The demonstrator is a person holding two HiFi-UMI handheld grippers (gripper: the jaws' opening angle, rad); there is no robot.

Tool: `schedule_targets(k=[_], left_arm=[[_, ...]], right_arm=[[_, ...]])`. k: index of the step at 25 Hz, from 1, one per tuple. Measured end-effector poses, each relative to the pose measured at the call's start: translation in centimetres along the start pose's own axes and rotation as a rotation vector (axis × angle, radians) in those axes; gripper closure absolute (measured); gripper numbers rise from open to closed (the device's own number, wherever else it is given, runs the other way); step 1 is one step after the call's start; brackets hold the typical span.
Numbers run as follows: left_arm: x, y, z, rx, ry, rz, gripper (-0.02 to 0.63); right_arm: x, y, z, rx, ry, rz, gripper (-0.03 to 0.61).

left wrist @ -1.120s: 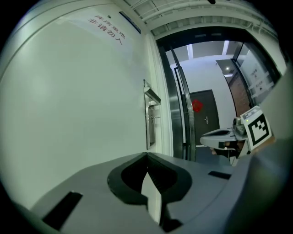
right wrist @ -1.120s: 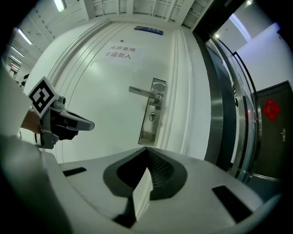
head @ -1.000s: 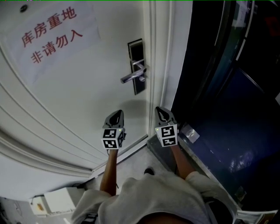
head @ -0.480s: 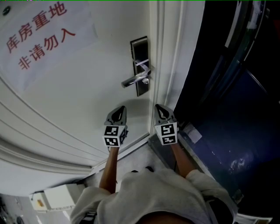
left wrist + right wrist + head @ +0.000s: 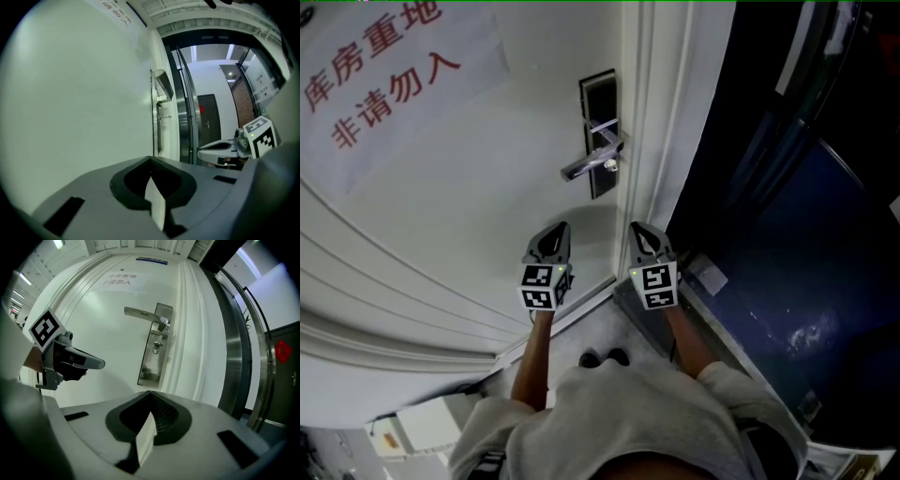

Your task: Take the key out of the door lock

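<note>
A white door carries a dark lock plate (image 5: pixel 598 131) with a silver lever handle (image 5: pixel 589 162). A small key (image 5: pixel 608 166) sticks out of the plate just below the handle; the right gripper view shows the key (image 5: pixel 156 346) under the handle (image 5: pixel 145 314). My left gripper (image 5: pixel 557 229) and right gripper (image 5: pixel 639 229) hang side by side below the lock, apart from it. Both point up at the door. The left gripper (image 5: pixel 151 158) is shut and holds nothing. The right gripper (image 5: pixel 150 392) is shut and holds nothing as well.
A paper sign with red characters (image 5: pixel 380 70) is stuck on the door at upper left. The white door frame (image 5: pixel 670 122) runs right of the lock, with dark glass panels (image 5: pixel 797 206) beyond. A white box (image 5: pixel 422 427) lies on the floor at lower left.
The head view has shifted a little, so the lock sits slightly higher in the picture. Both grippers stay shut, side by side below it.
</note>
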State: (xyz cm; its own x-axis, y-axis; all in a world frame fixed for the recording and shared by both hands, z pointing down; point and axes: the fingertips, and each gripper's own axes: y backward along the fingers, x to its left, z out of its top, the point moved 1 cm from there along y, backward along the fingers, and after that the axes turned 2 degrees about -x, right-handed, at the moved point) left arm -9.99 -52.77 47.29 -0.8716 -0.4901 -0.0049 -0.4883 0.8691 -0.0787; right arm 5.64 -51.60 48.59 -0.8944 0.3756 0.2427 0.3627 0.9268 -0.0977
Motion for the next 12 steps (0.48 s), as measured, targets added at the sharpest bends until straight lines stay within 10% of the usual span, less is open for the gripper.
schedule_targets(k=[12], left_arm=[[0.0,0.2,-0.1,0.0,-0.008,-0.017,0.595]], right_arm=[[-0.9,-2.5,6.8,-0.12,0.134,0.0,0.555]])
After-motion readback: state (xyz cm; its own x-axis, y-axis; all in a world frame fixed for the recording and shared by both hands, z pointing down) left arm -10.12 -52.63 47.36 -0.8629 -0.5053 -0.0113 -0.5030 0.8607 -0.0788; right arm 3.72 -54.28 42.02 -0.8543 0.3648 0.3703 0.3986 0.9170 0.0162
